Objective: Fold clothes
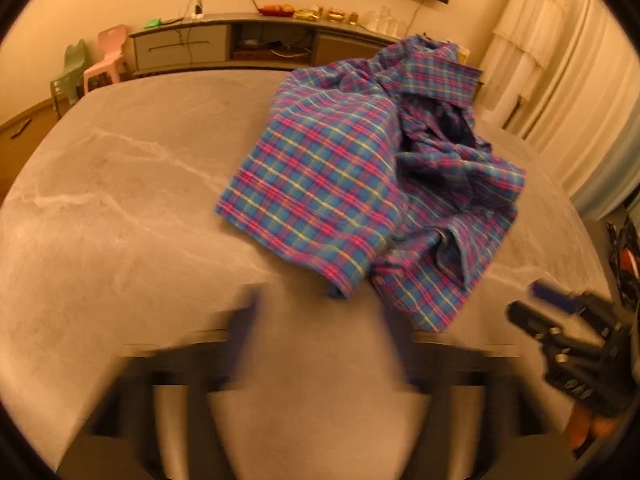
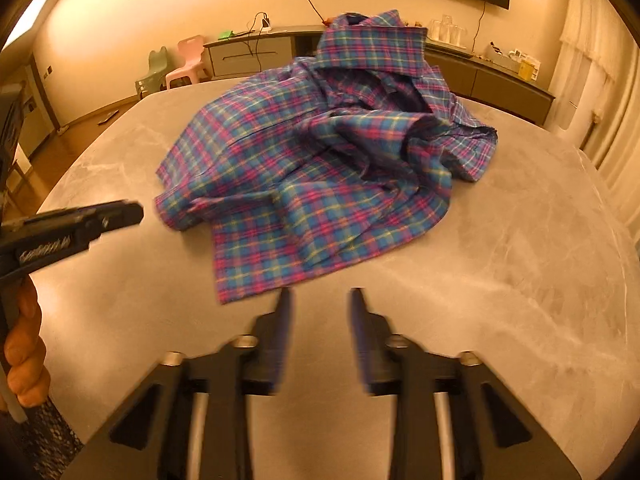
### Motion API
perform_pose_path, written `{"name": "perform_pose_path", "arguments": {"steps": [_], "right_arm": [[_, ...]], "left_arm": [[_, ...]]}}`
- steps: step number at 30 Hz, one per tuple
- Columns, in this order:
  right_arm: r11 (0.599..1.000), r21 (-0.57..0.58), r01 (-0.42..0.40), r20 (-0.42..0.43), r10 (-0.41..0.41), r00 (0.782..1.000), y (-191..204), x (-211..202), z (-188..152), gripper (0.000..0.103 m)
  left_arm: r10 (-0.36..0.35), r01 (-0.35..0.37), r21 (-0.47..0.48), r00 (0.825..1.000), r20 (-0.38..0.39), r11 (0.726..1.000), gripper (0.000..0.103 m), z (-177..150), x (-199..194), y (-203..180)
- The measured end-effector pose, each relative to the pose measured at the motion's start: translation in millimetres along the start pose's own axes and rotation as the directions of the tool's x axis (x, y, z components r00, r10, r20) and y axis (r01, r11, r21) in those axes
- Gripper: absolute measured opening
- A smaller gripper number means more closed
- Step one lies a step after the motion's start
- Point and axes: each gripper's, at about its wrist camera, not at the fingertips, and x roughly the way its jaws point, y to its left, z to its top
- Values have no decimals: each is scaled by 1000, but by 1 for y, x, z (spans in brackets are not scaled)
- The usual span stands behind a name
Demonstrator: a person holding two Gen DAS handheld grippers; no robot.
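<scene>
A crumpled plaid shirt (image 1: 340,184) in blue, pink and yellow lies on a grey marble-look table (image 1: 120,200), its collar at the far side and its hem toward me. My left gripper (image 1: 322,320) hovers just short of the shirt's near sleeve cuff, blurred, open, with nothing between its fingers. The right gripper (image 1: 528,302) shows at the right edge. In the right wrist view the shirt (image 2: 320,168) fills the table's (image 2: 500,260) middle. My right gripper (image 2: 320,304) stands open just before the hem corner, not touching cloth. At the left edge is a black finger (image 2: 116,214) of the left gripper.
A low sideboard (image 1: 224,40) with bottles and fruit runs along the back wall. A pink chair (image 1: 108,56) and a green chair (image 1: 70,72) stand beyond the table's far left. Curtains (image 1: 560,80) hang at the right. A person's hand (image 2: 24,352) holds the left gripper's handle.
</scene>
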Motion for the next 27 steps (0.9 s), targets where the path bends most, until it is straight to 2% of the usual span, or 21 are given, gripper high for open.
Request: {"name": "perform_pose_path", "arguments": {"steps": [1, 2, 4, 7, 8, 9, 10, 11, 12, 14, 15, 17, 19, 20, 21, 22, 23, 24, 25, 26, 27], "right_arm": [[1000, 11, 7, 15, -7, 1000, -10, 0, 9, 80], [1000, 23, 16, 33, -17, 999, -18, 0, 19, 83], [999, 28, 19, 45, -20, 999, -33, 13, 43, 83], [1000, 3, 6, 35, -6, 999, -41, 47, 67, 83], [1000, -9, -1, 27, 1, 1000, -43, 61, 74, 75], [1000, -14, -22, 18, 22, 1000, -45, 73, 78, 46], [999, -11, -49, 5, 49, 999, -49, 82, 79, 30], [997, -7, -76, -9, 76, 997, -54, 89, 80, 18], [995, 13, -100, -10, 100, 995, -63, 89, 80, 11], [989, 67, -132, -15, 133, 991, -87, 81, 82, 6], [984, 91, -152, -6, 153, 988, -102, 62, 83, 5], [971, 137, -196, 16, 195, 981, -135, 20, 86, 5], [977, 72, -202, 35, 200, 979, -148, -26, 81, 5], [979, 14, -202, 32, 202, 979, -152, -47, 72, 5], [980, -19, -198, 9, 199, 980, -155, -56, 60, 7], [980, -48, -194, -17, 194, 981, -158, -62, 48, 7], [984, -10, -180, -13, 180, 984, -168, -60, 37, 15], [986, 38, -165, -6, 165, 986, -179, -57, 26, 44], [976, 165, -144, -13, 148, 989, -196, -48, 18, 62], [947, 300, -119, -23, 131, 991, -214, -38, 11, 71], [918, 373, -138, -10, 152, 988, -225, -35, 11, 70]], "left_arm": [[21, -21, 8, 1000, 15, 1000, 78, 8, 2, -1], [37, -37, 27, 999, 24, 999, 78, 18, 7, -5], [64, -67, 73, 997, 42, 995, 80, 42, 22, -15], [157, -157, 176, 988, 11, 972, 80, 69, 74, -38], [182, -177, 208, 983, -4, 962, 77, 73, 92, -45], [193, -184, 216, 981, -24, 959, 66, 73, 104, -46], [204, -189, 217, 978, -48, 958, 9, 72, 114, -45], [205, -187, 194, 976, -76, 963, 3, 69, 119, -42], [192, -172, 170, 975, -109, 970, 3, 63, 119, -38], [148, -123, 139, 972, -185, 983, 1, 44, 105, -37], [113, -82, 137, 967, -231, 987, 1, 27, 93, -40], [103, -49, 204, 959, -263, 978, 1, -10, 61, -49], [70, -9, 230, 964, -258, 973, 3, -34, 25, -52], [49, 5, 226, 972, -230, 974, 5, -38, 3, -50], [34, 9, 224, 982, -188, 974, 5, -35, -16, -48], [19, 14, 231, 990, -143, 973, 12, -25, -28, -52], [2, 22, 241, 995, -97, 970, 40, -12, -36, -59], [-17, 29, 251, 999, -51, 967, 59, 2, -45, -66], [-40, 40, 280, 999, -4, 959, 80, 16, -47, -79], [-68, 51, 320, 997, 43, 946, 80, 30, -44, -96], [-83, 50, 361, 994, 76, 931, 80, 43, -38, -114]]}}
